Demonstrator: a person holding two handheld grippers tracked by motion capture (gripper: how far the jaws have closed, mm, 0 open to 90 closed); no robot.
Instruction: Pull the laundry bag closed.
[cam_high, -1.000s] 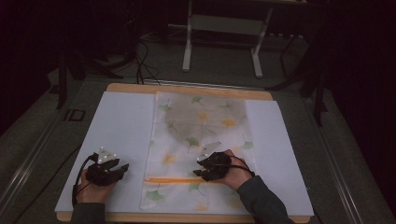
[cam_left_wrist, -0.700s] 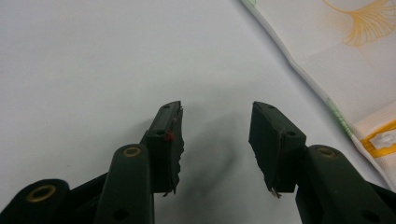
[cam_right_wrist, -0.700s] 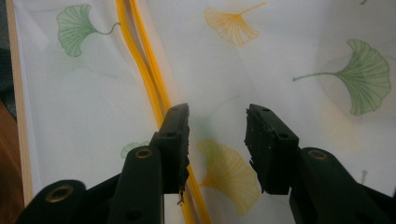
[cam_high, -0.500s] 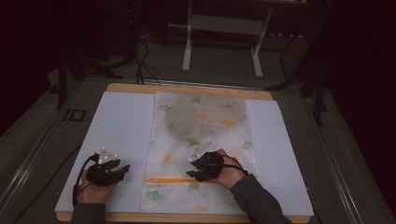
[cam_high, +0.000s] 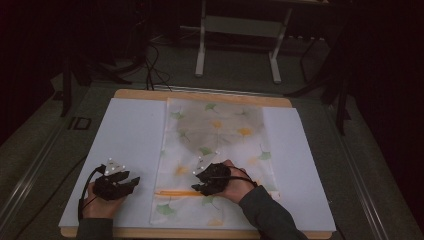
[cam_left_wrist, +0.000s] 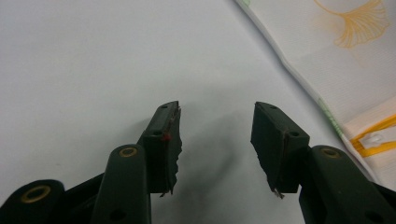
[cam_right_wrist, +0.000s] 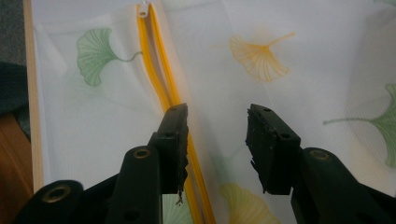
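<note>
A white mesh bag (cam_high: 220, 135) printed with green and orange ginkgo leaves lies flat on a white mat (cam_high: 130, 130). An orange zipper (cam_high: 175, 192) runs across its near end. My right gripper (cam_high: 196, 188) hovers open just above that zipper, pointing left. In the right gripper view the zipper (cam_right_wrist: 161, 79) passes under the left jaw of the right gripper (cam_right_wrist: 217, 112), its two tapes slightly apart, and the white pull (cam_right_wrist: 144, 9) lies far ahead. My left gripper (cam_high: 135, 181) rests open on the mat left of the bag; nothing is between the jaws of this left gripper (cam_left_wrist: 217, 109).
The mat covers a wooden table (cam_high: 200, 95) with dark floor, cables and a metal stand (cam_high: 240, 30) beyond. In the left gripper view the bag's edge (cam_left_wrist: 345, 60) and zipper end (cam_left_wrist: 373, 138) lie to the right. The table's near edge (cam_right_wrist: 28, 70) is close.
My right hand has slid left along the zipper line, closer to the left hand. The left hand and the bag have stayed put.
</note>
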